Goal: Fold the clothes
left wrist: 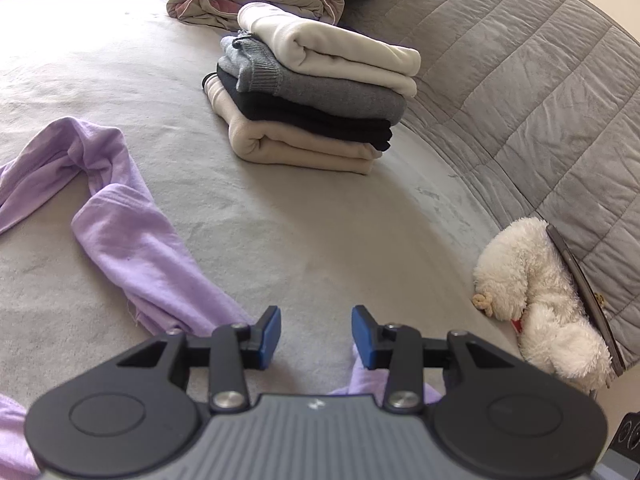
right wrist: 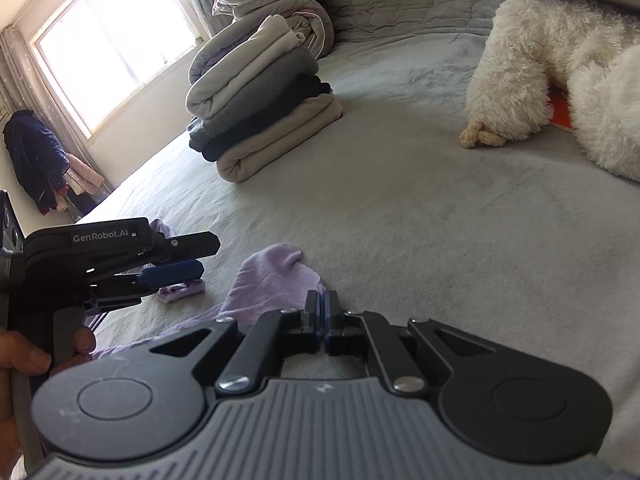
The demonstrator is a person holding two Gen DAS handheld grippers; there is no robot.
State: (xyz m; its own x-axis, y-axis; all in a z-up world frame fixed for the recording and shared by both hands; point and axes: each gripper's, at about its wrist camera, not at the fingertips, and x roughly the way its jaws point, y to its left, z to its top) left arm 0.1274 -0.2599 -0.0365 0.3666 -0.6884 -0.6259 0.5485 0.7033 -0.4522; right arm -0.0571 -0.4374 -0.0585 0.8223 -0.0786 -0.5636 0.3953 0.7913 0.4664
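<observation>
Sprawling loose and twisted on the bed [left wrist: 320, 220], the lilac garment [left wrist: 132, 240] runs from ahead-left of the left gripper [left wrist: 316, 338] back under it; those fingers stand spread with nothing between them. The right gripper [right wrist: 322, 320] is pressed together at a lilac fold; whether it pinches cloth I cannot tell. Farther ahead, a stack of folded clothes [left wrist: 316, 96] already sits done, so by my reading this lilac piece is what remains. A white plush toy [left wrist: 536, 300] lies off to the right.
</observation>
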